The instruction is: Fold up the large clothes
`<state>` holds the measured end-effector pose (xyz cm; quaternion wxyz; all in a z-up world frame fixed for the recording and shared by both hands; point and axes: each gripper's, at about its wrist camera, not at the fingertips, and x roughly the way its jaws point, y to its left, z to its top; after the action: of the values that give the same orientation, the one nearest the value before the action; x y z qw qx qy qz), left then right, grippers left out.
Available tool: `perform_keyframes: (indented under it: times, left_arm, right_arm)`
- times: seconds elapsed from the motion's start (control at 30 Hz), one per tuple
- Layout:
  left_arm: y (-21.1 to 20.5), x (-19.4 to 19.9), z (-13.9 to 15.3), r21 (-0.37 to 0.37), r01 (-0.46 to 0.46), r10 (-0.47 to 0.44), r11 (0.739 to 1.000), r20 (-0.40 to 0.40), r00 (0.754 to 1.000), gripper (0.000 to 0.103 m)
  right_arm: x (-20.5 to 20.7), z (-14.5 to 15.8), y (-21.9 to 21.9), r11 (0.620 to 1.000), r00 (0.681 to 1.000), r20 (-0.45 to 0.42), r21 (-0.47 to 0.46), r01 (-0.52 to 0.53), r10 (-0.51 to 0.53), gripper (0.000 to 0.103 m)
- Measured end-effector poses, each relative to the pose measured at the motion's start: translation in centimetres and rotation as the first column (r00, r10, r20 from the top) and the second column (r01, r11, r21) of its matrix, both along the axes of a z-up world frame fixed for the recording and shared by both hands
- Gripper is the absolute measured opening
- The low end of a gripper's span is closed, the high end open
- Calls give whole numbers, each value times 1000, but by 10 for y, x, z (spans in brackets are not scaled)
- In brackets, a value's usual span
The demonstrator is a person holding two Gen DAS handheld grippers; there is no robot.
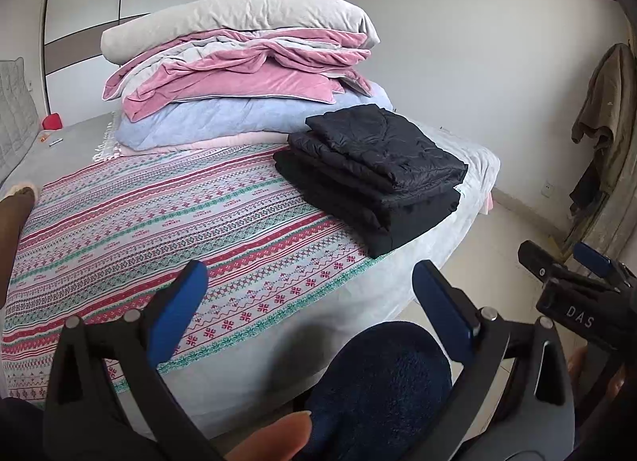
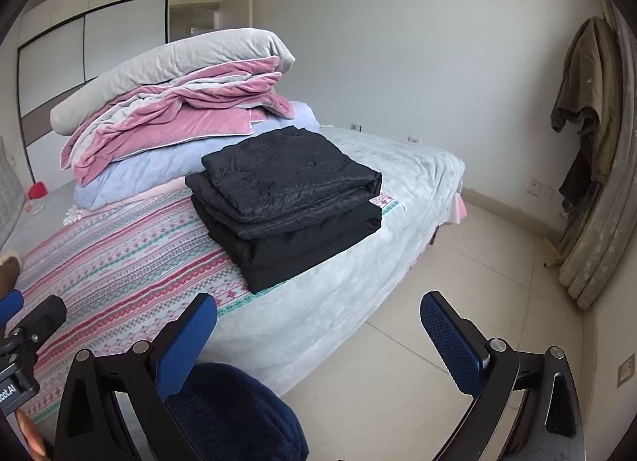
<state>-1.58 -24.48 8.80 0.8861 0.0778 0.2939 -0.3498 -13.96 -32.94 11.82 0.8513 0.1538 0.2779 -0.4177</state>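
A black padded garment [image 1: 374,170] lies folded in a neat stack near the bed's right edge, on the patterned blanket [image 1: 159,222]; it also shows in the right wrist view [image 2: 286,194]. My left gripper [image 1: 310,301] is open and empty, held back from the bed's near edge. My right gripper [image 2: 318,329] is open and empty, off the bed's corner over the floor; it shows at the right of the left wrist view [image 1: 565,266]. Both are well short of the garment.
A pile of folded quilts [image 1: 239,75] in grey, pink and blue sits behind the garment. A dark blue slipper [image 1: 378,393] is below the grippers. Clothes hang on the right wall [image 2: 585,110]. Tiled floor [image 2: 458,282] lies right of the bed.
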Motion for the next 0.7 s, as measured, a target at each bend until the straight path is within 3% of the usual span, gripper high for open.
perform_keyframes:
  times: [0.7]
  left_arm:
    - [-7, 4, -10, 5, 36, -36, 999, -19, 999, 102]
  right_arm:
    - [5, -7, 2, 997, 996, -61, -56, 56, -59, 103]
